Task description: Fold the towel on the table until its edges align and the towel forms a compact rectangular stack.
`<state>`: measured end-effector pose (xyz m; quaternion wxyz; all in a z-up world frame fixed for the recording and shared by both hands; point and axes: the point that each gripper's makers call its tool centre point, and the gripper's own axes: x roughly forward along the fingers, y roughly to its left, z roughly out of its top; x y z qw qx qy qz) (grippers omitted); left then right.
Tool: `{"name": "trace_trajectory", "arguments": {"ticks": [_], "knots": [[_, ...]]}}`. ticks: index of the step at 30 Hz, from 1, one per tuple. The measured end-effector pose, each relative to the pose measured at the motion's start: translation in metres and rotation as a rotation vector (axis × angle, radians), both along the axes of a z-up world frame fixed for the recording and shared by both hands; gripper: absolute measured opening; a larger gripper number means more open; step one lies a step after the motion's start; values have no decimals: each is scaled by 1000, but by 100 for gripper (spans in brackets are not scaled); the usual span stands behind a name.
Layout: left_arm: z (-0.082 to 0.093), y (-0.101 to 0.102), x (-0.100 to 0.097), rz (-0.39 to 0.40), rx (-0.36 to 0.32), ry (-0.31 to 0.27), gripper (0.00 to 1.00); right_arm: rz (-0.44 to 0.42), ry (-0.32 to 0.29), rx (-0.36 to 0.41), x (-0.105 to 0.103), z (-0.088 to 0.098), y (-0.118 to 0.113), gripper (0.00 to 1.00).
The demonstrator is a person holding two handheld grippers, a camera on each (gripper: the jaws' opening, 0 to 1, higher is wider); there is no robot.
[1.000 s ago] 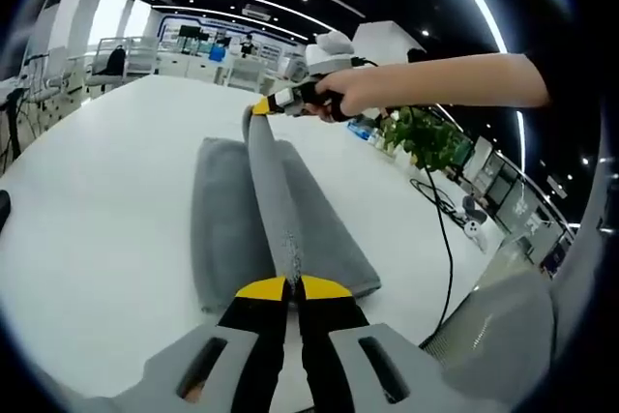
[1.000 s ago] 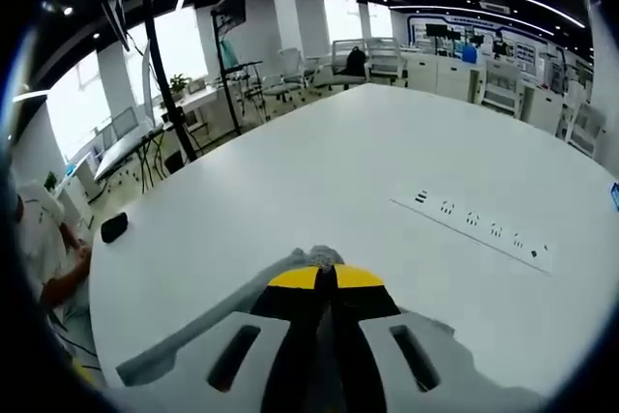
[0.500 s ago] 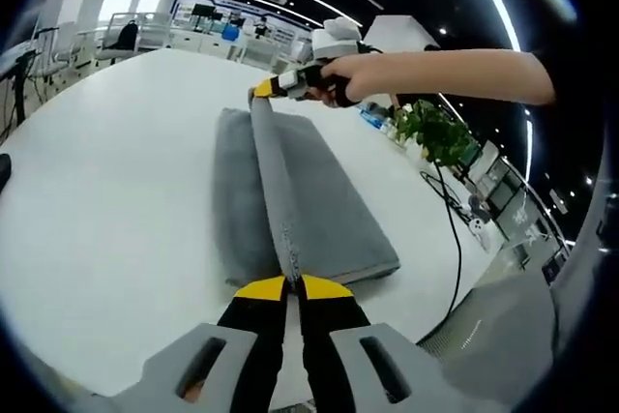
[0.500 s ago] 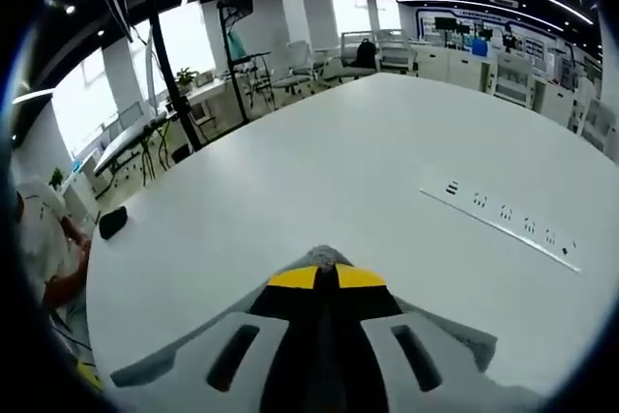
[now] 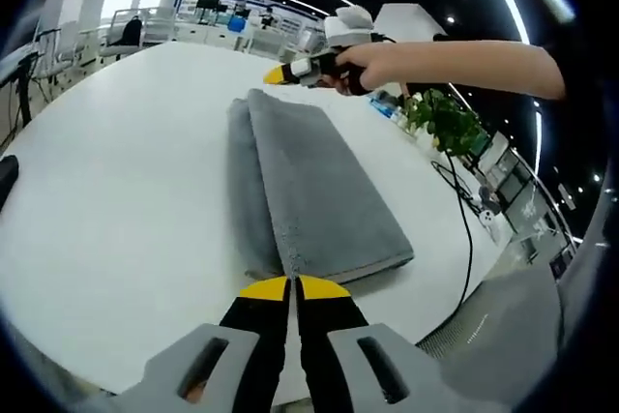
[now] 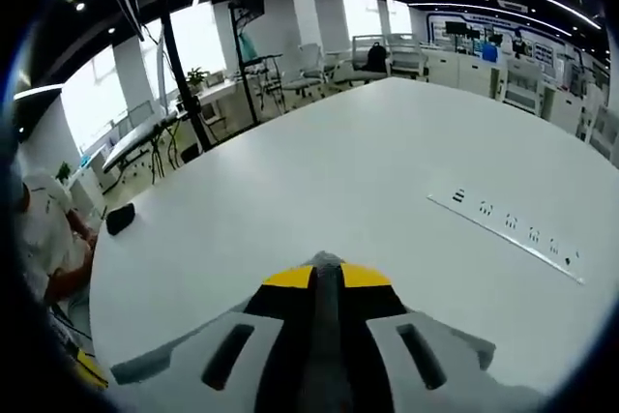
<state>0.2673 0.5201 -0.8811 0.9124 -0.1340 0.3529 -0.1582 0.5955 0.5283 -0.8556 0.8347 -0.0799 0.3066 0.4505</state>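
The grey towel [image 5: 309, 191] lies folded lengthwise in a long flat strip on the white table [image 5: 116, 210]. My left gripper [image 5: 293, 284] is shut on the towel's near end, at the fold line. In the left gripper view a hand holds my right gripper [image 5: 275, 74] just past the towel's far end, apart from the cloth. In its own view the right gripper [image 6: 327, 273] shows a narrow gap between its yellow tips, with a small grey bit showing just at the tips and bare table beyond.
A row of sockets [image 6: 513, 229] is set into the tabletop. A small black object [image 6: 121, 218] lies near the table's edge, beside a seated person [image 6: 44, 239]. A potted plant [image 5: 445, 123] and a black cable [image 5: 464, 229] lie off the table's right side.
The raised towel layer has come down flat onto the strip. The right gripper's jaws have parted slightly and it has drawn away from the far end.
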Motion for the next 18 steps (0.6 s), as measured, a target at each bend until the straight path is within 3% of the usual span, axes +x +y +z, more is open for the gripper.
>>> {"name": "trace_trajectory", "arguments": {"ticks": [12,18], "knots": [[4,19,7,72,40,-20,8,-27,10,-15,6,0,-28,13],[7,18,13,76,55,-25,22,-45,28,-14,2,2,-38,18]]}}
